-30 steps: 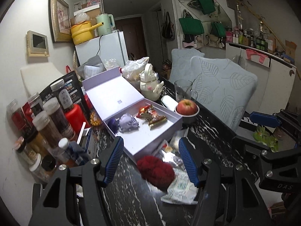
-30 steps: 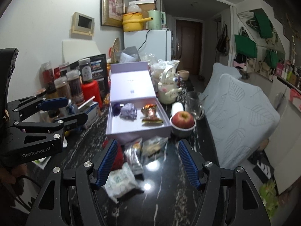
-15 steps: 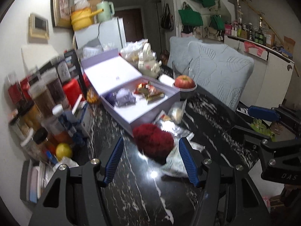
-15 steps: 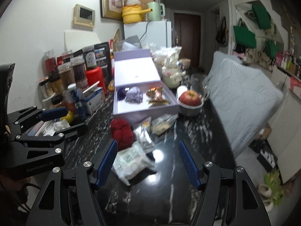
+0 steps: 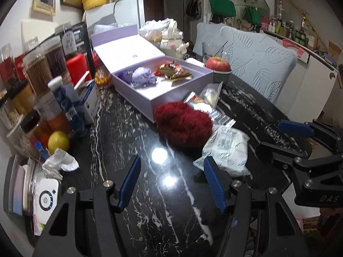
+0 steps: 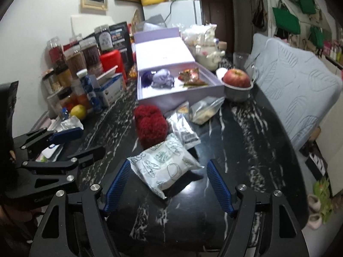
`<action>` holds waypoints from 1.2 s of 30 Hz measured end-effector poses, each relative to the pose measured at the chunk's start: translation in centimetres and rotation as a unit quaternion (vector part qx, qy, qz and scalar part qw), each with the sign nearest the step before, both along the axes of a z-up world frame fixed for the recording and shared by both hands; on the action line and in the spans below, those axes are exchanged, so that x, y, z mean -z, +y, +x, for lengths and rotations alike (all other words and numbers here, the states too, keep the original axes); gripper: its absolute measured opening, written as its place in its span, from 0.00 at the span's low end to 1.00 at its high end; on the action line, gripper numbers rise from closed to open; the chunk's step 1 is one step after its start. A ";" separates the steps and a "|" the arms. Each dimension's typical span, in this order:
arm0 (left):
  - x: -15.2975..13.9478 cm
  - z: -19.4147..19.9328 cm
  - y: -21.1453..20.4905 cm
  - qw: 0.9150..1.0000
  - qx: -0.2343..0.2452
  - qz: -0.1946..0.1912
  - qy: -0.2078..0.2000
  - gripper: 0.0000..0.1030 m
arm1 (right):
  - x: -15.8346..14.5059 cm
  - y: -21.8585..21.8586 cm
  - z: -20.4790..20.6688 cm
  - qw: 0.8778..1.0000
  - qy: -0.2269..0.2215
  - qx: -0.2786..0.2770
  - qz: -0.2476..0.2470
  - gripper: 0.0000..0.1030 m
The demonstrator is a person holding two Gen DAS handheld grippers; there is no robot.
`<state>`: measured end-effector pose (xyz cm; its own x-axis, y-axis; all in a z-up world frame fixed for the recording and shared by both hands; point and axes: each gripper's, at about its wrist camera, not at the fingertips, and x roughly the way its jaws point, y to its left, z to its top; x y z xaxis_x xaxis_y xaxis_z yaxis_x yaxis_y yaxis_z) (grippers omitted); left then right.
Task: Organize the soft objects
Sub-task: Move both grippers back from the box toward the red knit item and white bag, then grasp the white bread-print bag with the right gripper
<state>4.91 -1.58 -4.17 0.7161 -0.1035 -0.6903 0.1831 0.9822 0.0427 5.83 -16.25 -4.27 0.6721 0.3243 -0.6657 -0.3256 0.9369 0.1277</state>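
Observation:
A fluffy red ball [image 5: 183, 125] lies on the black marble table just in front of an open lilac box [image 5: 165, 90]; it also shows in the right wrist view [image 6: 151, 125]. The box [image 6: 178, 95] holds a lilac soft lump [image 5: 142, 78] and snack wrappers [image 5: 173, 72]. A white tissue pack [image 6: 166, 168] lies between the right gripper's fingers. Two clear snack bags [image 6: 203, 109] lie beside the red ball. My left gripper [image 5: 171, 182] is open and empty, short of the red ball. My right gripper [image 6: 167, 184] is open around the tissue pack.
Jars, bottles and a red canister [image 5: 76, 67] crowd the table's left side, with a lemon [image 5: 58, 142] and crumpled tissue [image 5: 60, 165]. An apple in a bowl [image 6: 236, 81] and a teapot [image 5: 171, 40] stand behind the box. A cushioned chair [image 6: 295, 90] stands right.
Both grippers have pulled back from the box, so more bare table shows in front. The red ball and packets now lie farther ahead. Both stay open.

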 end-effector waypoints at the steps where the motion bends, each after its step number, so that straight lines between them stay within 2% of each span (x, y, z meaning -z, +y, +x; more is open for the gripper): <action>1: 0.3 0.1 0.1 1.000 -0.001 0.000 0.003 0.59 | 0.4 0.2 0.4 1.000 0.006 -0.001 0.001 0.75; 4: 1.4 0.4 0.5 1.000 0.000 0.002 0.015 0.59 | 1.5 0.9 1.4 1.000 0.018 0.000 -0.005 0.81; 6: 2.1 0.6 0.8 1.000 0.001 -0.002 0.025 0.59 | 2.1 1.3 2.0 1.000 0.026 0.000 -0.011 0.94; 9: 3.0 1.2 1.3 0.999 -0.001 -0.008 0.037 0.59 | 3.1 1.9 3.1 0.999 0.033 -0.008 -0.010 1.00; 13: 3.6 1.9 2.2 0.999 -0.011 -0.018 0.046 0.59 | 3.9 2.9 4.3 0.999 0.034 -0.020 -0.026 1.00; 21: 3.4 3.6 4.0 0.998 -0.033 -0.022 0.037 0.59 | 6.1 4.8 6.5 0.995 0.049 -0.052 -0.069 1.00; 26: 3.4 4.5 3.7 0.999 -0.026 -0.025 0.036 0.59 | 7.2 4.5 7.1 0.994 0.068 -0.063 -0.065 1.00; 29: 3.4 5.1 3.3 0.998 -0.015 -0.035 0.040 0.59 | 7.9 3.8 7.5 0.993 0.089 -0.064 -0.044 1.00; 31: 3.2 5.4 3.0 0.998 -0.010 -0.040 0.039 0.59 | 7.8 3.3 7.3 0.994 0.083 -0.062 -0.032 0.97; 33: 3.1 5.5 2.7 0.998 -0.006 -0.041 0.037 0.59 | 7.6 3.0 7.0 0.994 0.079 -0.066 -0.024 0.86; 34: 3.0 5.6 2.5 0.999 -0.003 -0.041 0.036 0.59 | 7.5 2.8 6.9 0.994 0.079 -0.071 -0.022 0.85; 36: 2.9 5.8 2.2 0.999 0.002 -0.041 0.035 0.59 | 7.3 2.4 6.6 0.993 0.084 -0.079 -0.011 0.72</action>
